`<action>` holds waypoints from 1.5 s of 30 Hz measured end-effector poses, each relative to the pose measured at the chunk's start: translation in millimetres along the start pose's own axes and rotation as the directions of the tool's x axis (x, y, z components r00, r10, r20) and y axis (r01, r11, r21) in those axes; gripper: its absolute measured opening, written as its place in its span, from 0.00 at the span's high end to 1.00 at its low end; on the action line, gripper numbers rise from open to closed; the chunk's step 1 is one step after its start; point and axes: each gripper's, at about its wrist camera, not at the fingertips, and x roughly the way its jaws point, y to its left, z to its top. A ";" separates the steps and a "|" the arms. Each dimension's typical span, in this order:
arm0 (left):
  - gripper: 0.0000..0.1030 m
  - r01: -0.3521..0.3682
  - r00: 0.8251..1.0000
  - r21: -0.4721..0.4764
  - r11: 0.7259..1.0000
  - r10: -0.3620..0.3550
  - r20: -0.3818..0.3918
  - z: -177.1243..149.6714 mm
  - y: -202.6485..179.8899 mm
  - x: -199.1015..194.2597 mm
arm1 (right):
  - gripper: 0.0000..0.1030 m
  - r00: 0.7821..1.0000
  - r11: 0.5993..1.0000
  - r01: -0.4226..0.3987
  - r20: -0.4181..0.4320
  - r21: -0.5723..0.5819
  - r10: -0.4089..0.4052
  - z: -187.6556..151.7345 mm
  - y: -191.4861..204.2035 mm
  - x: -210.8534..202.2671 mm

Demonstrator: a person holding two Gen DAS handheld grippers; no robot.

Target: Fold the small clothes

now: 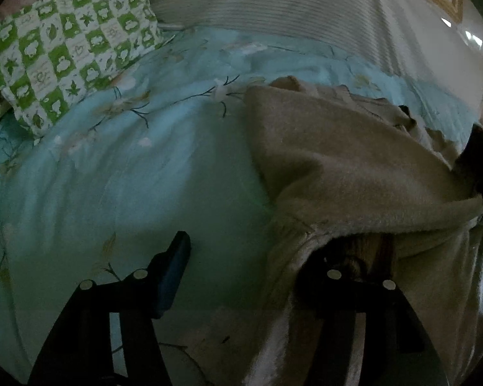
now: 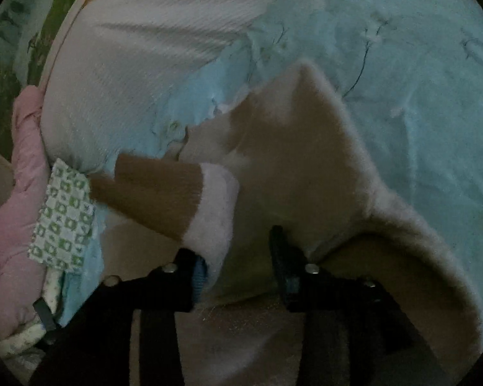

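Lying on the teal floral bedspread (image 1: 119, 193), a beige fleece garment (image 1: 338, 167) is seen. Left gripper (image 1: 260, 257): jaws spread wide, one finger on bare bedspread, the other hidden under the garment's edge. Right gripper (image 2: 238, 254): fingers apart, fleece bunched between them; grip cannot be told. Green checked pillow (image 1: 67, 48) noted far beyond the left tongs.

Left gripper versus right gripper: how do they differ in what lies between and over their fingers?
The left gripper has bare blue bedsheet in its gap, with only one finger hidden under the beige garment. The right gripper has the garment's fleece lying between its fingers, the white cuff draped against one finger. Both stand open, low over the bed.
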 end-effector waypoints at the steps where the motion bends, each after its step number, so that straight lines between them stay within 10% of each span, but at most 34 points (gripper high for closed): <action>1: 0.40 -0.006 1.000 -0.003 1.000 0.006 0.003 -0.3 0.2 -0.6 | 0.51 1.000 1.000 0.015 0.020 -0.013 -0.015 2.2 2.1 -1.8; 8: 0.40 0.032 0.999 -0.122 0.992 -0.032 0.004 -1.9 21.9 0.3 | 0.50 0.993 0.998 0.049 0.109 0.029 -0.052 16.8 -12.6 -14.4; 11: 0.40 0.031 0.999 -0.143 0.989 -0.028 0.017 -2.1 22.1 -1.1 | 0.92 0.997 0.999 0.037 0.073 -0.033 -0.035 22.2 -4.8 -7.7; 15: 0.40 0.057 0.998 -0.189 0.980 -0.058 0.004 -3.3 28.0 1.2 | 0.92 0.990 0.994 0.027 0.137 -0.107 -0.012 28.4 12.5 -20.5; 20: 0.40 0.149 0.988 -0.148 0.978 -0.153 -0.016 -1.5 32.7 -11.4 | 0.84 0.998 0.997 0.065 0.012 -0.048 -0.065 20.0 -12.9 -7.6; 25: 0.33 0.281 0.957 -0.142 0.949 -0.288 -0.031 25.5 33.1 -16.5 | 0.64 1.000 0.998 0.024 0.014 -0.053 -0.023 14.5 -13.9 -12.7; 31: 0.31 0.381 0.913 -0.272 0.884 -0.406 -0.040 62.2 45.0 5.9 | 0.64 1.000 0.995 0.009 0.016 -0.096 -0.007 9.9 -3.1 -13.2; 34: 0.31 0.307 0.939 -0.254 0.917 -0.335 -0.074 72.1 40.1 15.7 | 0.64 1.000 0.990 0.022 0.021 -0.140 -0.019 7.8 -0.5 -13.5; 39: 0.31 0.300 0.929 -0.198 0.933 -0.333 -0.161 88.3 13.8 63.1 | 0.64 1.000 0.990 0.017 0.013 -0.141 -0.016 7.5 3.3 -9.0; 41: 0.44 0.287 0.940 -0.166 0.943 -0.311 -0.139 90.9 6.7 68.5 | 0.64 1.000 0.991 0.013 0.014 -0.136 -0.011 7.8 4.7 -8.1; 42: 0.81 0.300 0.941 -0.137 0.944 -0.317 -0.117 92.0 2.9 66.9 | 0.64 1.000 0.990 0.010 0.014 -0.139 -0.009 8.5 5.9 -7.2; 43: 0.92 0.317 0.936 -0.140 0.938 -0.333 -0.113 92.3 3.5 66.7 | 0.70 1.000 0.989 0.011 0.016 -0.146 -0.008 8.9 8.2 -6.8; 45: 0.95 0.325 0.942 -0.143 0.935 -0.333 -0.035 93.9 10.8 52.0 | 0.87 0.999 0.984 -0.016 0.038 -0.176 0.023 14.1 17.8 -9.7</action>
